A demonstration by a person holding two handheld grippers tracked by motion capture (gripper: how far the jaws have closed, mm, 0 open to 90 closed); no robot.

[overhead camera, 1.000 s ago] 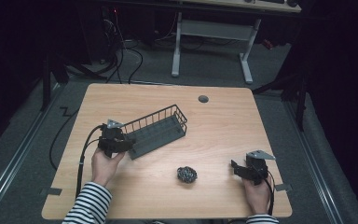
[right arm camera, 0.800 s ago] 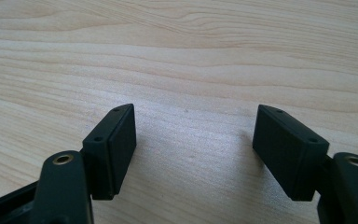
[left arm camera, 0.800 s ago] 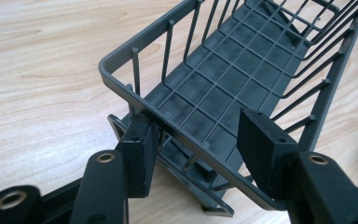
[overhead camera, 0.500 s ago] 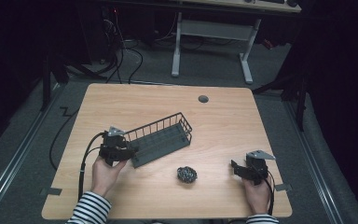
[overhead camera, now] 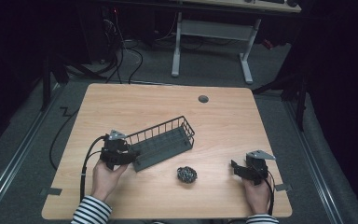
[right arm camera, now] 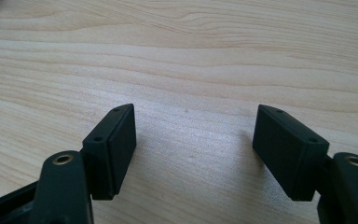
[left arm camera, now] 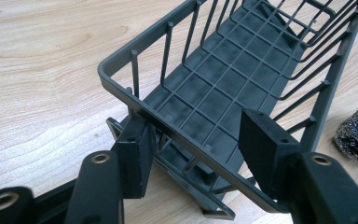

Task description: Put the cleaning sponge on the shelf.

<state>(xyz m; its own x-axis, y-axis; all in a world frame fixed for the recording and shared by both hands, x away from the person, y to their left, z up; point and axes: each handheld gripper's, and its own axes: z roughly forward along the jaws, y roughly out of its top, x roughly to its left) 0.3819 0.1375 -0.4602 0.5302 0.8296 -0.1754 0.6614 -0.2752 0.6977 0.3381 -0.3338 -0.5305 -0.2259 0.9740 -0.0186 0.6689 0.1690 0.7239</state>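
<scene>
Since a second ago, the wire basket point(overhead camera: 164, 143) and the left hand-held gripper point(overhead camera: 131, 157) are sitting nearer and further right on the table point(overhead camera: 223, 126). Its jaws, just opening, are straddling the basket's near-left end wall, the right pad clear. Right of the scouring ball point(overhead camera: 187, 174), the right hand-held gripper point(overhead camera: 235, 168) is resting wide open and empty.

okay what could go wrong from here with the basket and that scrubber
The left gripper has just been opening around the end rim of the basket; a jaw could snag the wires as it pulls away. The scrubber lies close beside the basket, so any drag might knock it.
</scene>
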